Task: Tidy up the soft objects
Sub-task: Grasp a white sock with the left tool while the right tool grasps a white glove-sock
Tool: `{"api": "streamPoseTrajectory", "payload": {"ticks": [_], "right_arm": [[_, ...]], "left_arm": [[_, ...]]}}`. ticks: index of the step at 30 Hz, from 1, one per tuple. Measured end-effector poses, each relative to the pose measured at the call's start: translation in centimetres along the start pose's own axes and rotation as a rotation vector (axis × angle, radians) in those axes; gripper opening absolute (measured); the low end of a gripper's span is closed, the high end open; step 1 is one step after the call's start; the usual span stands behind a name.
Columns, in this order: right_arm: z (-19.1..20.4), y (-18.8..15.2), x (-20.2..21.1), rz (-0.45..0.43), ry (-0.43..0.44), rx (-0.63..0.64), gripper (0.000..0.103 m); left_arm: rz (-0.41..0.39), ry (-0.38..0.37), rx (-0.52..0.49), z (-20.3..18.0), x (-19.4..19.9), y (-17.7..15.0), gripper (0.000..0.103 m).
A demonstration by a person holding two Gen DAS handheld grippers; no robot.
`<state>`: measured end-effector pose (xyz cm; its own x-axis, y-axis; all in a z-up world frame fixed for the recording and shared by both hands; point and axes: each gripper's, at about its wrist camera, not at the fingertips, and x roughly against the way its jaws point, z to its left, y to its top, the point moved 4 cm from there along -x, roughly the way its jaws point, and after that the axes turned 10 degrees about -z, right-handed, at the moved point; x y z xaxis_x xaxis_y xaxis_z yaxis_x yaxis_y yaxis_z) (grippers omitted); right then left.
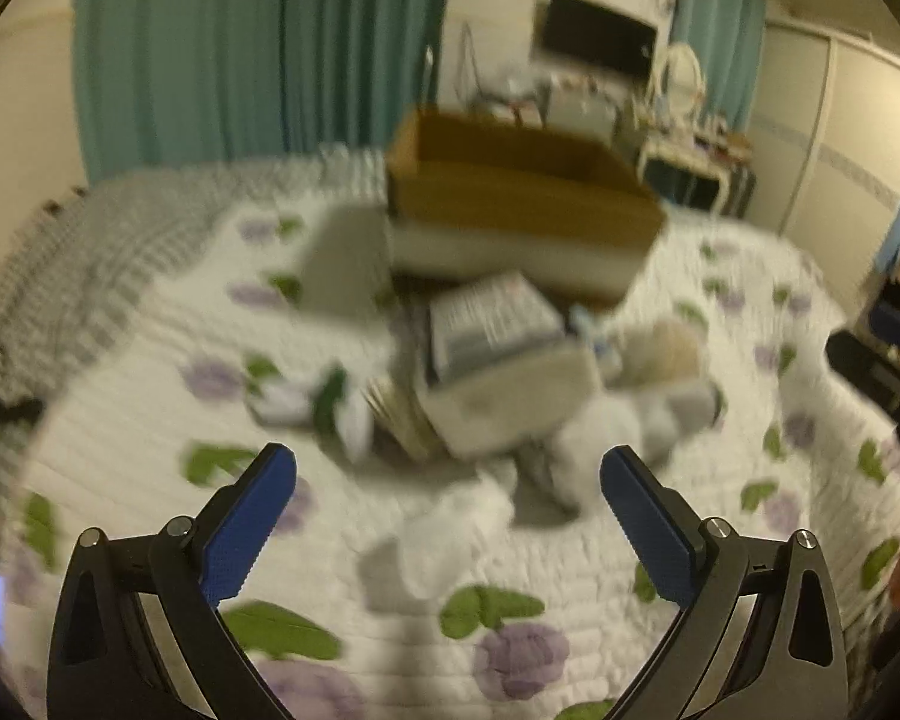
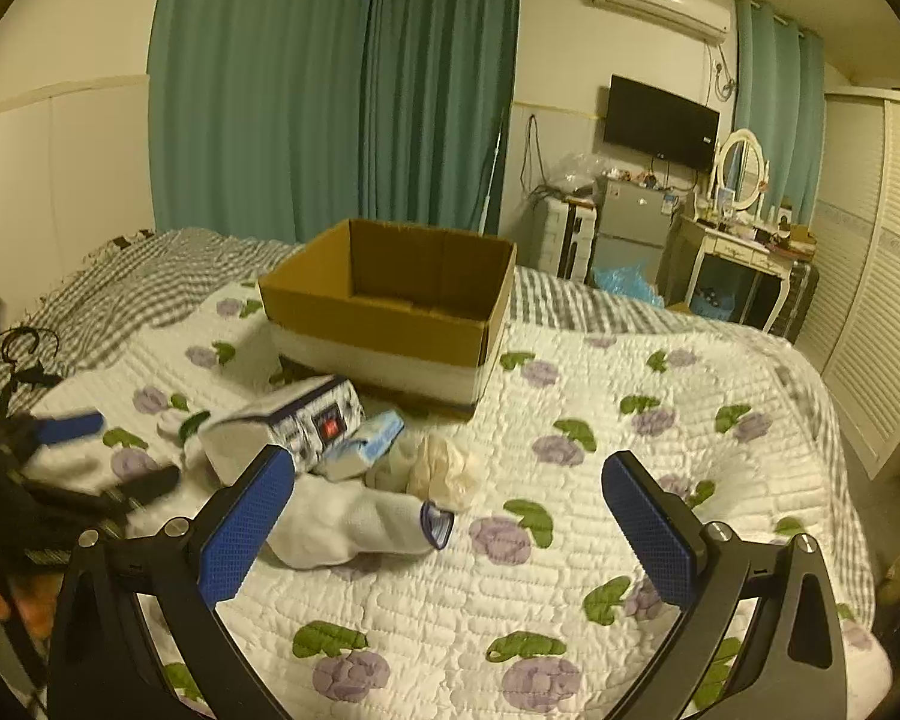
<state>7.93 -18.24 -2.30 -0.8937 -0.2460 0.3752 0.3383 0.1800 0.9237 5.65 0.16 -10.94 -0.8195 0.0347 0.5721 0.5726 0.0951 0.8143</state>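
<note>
White sock (image 2: 345,525) lies on the bed (image 2: 570,570), near the cardboard box (image 2: 390,294).
Both tongs, left tongs (image 1: 448,519) and right tongs (image 2: 448,519), stand spread and empty; I'd lower one squarely over the sock's thick middle before pinching, avoiding the quilt.

Quilt (image 2: 570,570) is puffy stitched cloth, box (image 2: 384,306) matt brown cardboard, sock (image 2: 342,522) soft white knit, claw pads (image 2: 648,528) rough dimpled blue rubber on matt black plastic
</note>
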Motion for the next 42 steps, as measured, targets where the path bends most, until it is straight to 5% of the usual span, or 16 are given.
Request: {"api": "streamPoseTrajectory", "payload": {"ticks": [7, 9, 12, 23, 42], "right_arm": [[0.2, -2.6, -2.2, 0.069, 0.012, 0.01, 0.103], [0.3, -3.1, -2.6, 0.083, 0.014, 0.012, 0.103], [0.3, -3.4, -3.0, 0.098, 0.014, 0.013, 0.103], [2.2, -4.4, -3.7, 0.13, 0.029, 0.032, 0.103], [7.9, -8.4, -10.7, 0.263, 0.116, 0.012, 0.103]], "left_arm": [[0.143, -0.03, -0.039, -1.2, -3.4, -2.8, 0.093], [0.166, -0.049, -0.033, -1.4, -4.2, -3.2, 0.064], [0.184, -0.071, -0.054, -2.0, -4.6, -3.6, 0.037], [-0.016, -0.022, 0.012, 0.7, 0.3, -1.1, 0.034], [-0.036, 0.025, 0.04, 2.1, 0.4, -0.7, 0.034]]}}
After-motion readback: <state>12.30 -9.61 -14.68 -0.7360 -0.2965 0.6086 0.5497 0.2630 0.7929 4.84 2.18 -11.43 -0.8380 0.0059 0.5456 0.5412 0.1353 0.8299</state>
